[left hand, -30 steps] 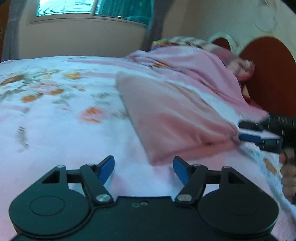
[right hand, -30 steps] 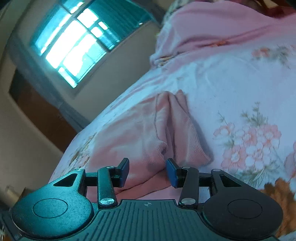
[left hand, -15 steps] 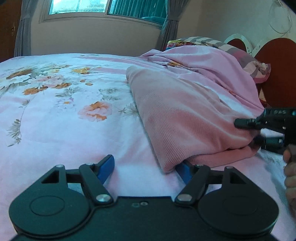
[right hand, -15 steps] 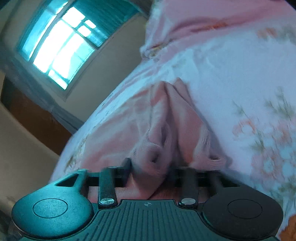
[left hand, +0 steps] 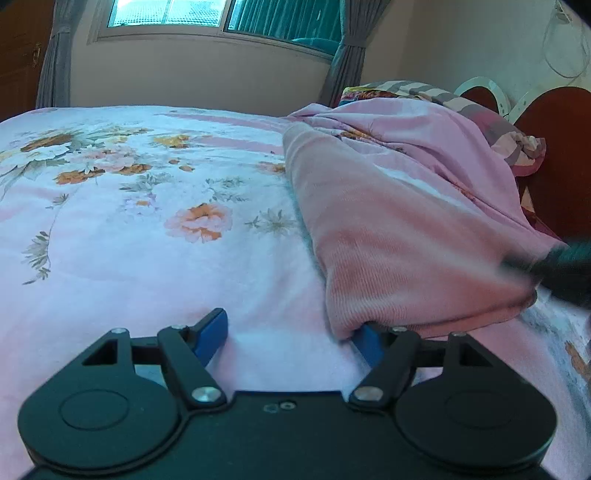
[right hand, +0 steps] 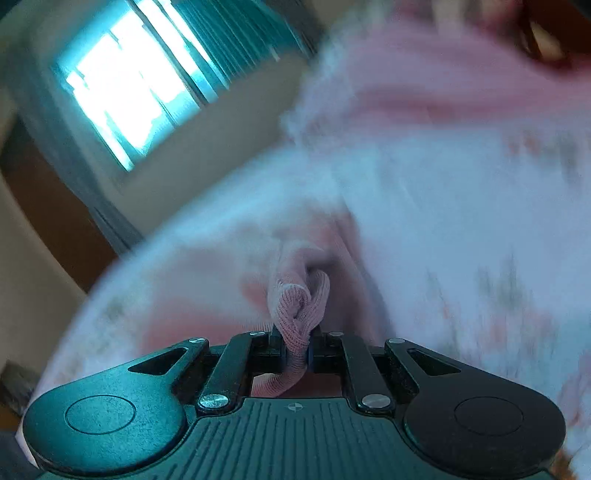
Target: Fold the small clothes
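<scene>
A small pink ribbed garment (left hand: 399,236) lies folded on the floral bedsheet (left hand: 147,229), to the right in the left wrist view. My left gripper (left hand: 291,336) is open at its near left corner; the cloth's edge drapes over the right blue fingertip (left hand: 369,341). My right gripper (right hand: 297,354) is shut on a bunched corner of the garment (right hand: 299,306). It shows as a dark blur at the garment's right corner in the left wrist view (left hand: 554,266). The right wrist view is motion-blurred.
A rumpled pink blanket (left hand: 424,147) and striped pillows (left hand: 491,122) lie behind the garment by the red headboard (left hand: 561,155). A window with curtains (left hand: 221,18) is on the far wall. Floral sheet stretches to the left.
My right gripper has closed on the garment's corner and is moving fast. My left gripper has moved forward so its right fingertip is under the garment's near edge.
</scene>
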Demonstrator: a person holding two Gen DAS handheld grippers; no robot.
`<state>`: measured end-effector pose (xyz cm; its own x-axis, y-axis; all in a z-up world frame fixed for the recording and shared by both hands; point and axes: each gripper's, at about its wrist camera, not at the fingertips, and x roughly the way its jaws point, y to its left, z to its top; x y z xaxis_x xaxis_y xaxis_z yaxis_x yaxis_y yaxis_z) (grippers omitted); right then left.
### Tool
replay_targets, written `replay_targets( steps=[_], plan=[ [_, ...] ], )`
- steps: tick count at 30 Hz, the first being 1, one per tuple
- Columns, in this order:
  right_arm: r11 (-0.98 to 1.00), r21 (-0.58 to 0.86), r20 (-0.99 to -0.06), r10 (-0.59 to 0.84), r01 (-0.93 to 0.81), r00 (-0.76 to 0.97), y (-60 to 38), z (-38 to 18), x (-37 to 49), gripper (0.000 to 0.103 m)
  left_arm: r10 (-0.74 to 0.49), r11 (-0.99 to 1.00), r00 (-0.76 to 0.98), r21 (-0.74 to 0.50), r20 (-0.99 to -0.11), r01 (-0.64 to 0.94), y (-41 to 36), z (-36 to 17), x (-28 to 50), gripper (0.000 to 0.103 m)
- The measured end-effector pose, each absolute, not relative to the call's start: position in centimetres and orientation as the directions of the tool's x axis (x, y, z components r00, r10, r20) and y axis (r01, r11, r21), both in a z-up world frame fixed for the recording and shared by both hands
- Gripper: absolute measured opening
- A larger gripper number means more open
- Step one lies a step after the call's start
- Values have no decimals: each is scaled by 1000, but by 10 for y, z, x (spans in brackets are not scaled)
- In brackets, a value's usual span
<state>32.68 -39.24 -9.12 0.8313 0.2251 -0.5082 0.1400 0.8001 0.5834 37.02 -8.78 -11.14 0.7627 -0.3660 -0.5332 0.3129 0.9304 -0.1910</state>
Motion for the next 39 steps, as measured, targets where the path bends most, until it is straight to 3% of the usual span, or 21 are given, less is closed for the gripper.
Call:
replay_targets(
  steps=[2,3,4,5,8,10,13,18,21,23,24,26,28,31,33,37,39],
  plan=[
    [797,588,-509,235,135,828,-391,-102,327,13,-372,928,757,-198,-537,316,-86,-111,371,72],
    [795,592,-491,225,132,842,-392,-99,322,20,-375,927,755,-200,-538,318,-86,-111,371,72],
    [793,593,-479,208,139,853,-394,-94,319,35,-378,926,754,-204,-537,319,-85,-111,371,72],
    [797,588,-448,181,135,876,-397,-87,311,38,-383,923,750,-208,-539,322,-84,-110,371,70],
    [784,615,-359,182,85,915,-418,-72,306,38,-445,896,736,-251,-511,367,-73,-101,360,70],
    [772,633,-373,238,58,897,-432,-72,321,38,-507,860,747,-306,-430,407,-59,-91,348,71],
    [795,606,-411,291,20,864,-439,-75,346,38,-480,875,781,-277,-400,396,-53,-78,361,70],
    [800,599,-463,345,2,816,-441,-85,391,38,-459,886,766,-302,-451,353,-50,-81,413,70],
    [808,589,-489,380,-24,785,-445,-93,417,38,-421,907,717,-274,-555,320,-54,-100,431,70],
    [833,551,-511,378,-43,772,-441,-95,428,37,-421,907,731,-271,-538,322,-54,-107,429,71],
    [848,527,-524,372,-52,766,-439,-95,432,37,-420,907,734,-266,-534,326,-54,-107,427,71],
    [902,423,-536,323,-84,780,-429,-90,430,5,-425,905,736,-272,-527,328,-52,-109,426,71],
    [942,316,-527,271,-110,805,-420,-81,424,5,-434,900,734,-287,-522,328,-50,-109,426,71],
    [968,189,-410,229,-163,883,-413,-63,406,4,-449,892,732,-310,-513,330,-46,-110,426,72],
    [975,168,-389,199,-143,899,-418,-59,410,4,-449,892,731,-310,-514,330,-48,-110,426,72],
    [984,176,-600,127,-25,790,-431,-98,448,5,-438,899,726,-285,-530,334,-54,-109,429,73],
    [983,166,-597,33,83,802,-441,-100,435,5,-440,898,725,-281,-530,339,-53,-104,428,73]
  ],
)
